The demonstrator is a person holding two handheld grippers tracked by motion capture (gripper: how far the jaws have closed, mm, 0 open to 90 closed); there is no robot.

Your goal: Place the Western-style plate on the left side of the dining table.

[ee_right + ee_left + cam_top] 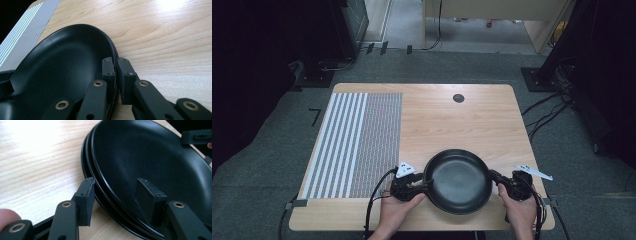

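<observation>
At the near edge of a wooden worktop [452, 120], a person is working two hand-held tongs against a stack of black plates [458, 181], one hand on each side. The stack is sitting toward the person's right of centre, well apart from the striped grey mat [354, 142] covering the worktop's left portion and from the small dark grommet [458, 98] near the far edge.

The left gripper view is showing at least three nested rims, so the load is judged to be stiff, fairly heavy for its size and breakable if dropped; the glossy finish is likely to be slippery between rubber pads. The rim looks like the sensible place to take hold, on opposite sides, so that the weight is shared and the stack is staying level.

The right tongs [116, 72] are pinching the rim: one jaw is lying inside the top plate, the other outside the stack, with only the plate edges between them. The left tongs [120, 195] are standing wide apart and straddling the opposite rim, one jaw outside the stack, the other over the bowl of the top plate, and neither pad is plainly pressing on it yet. Both of the person's hands [398, 207] are wrapped around the tool bodies, cables trailing off the near edge.
</observation>
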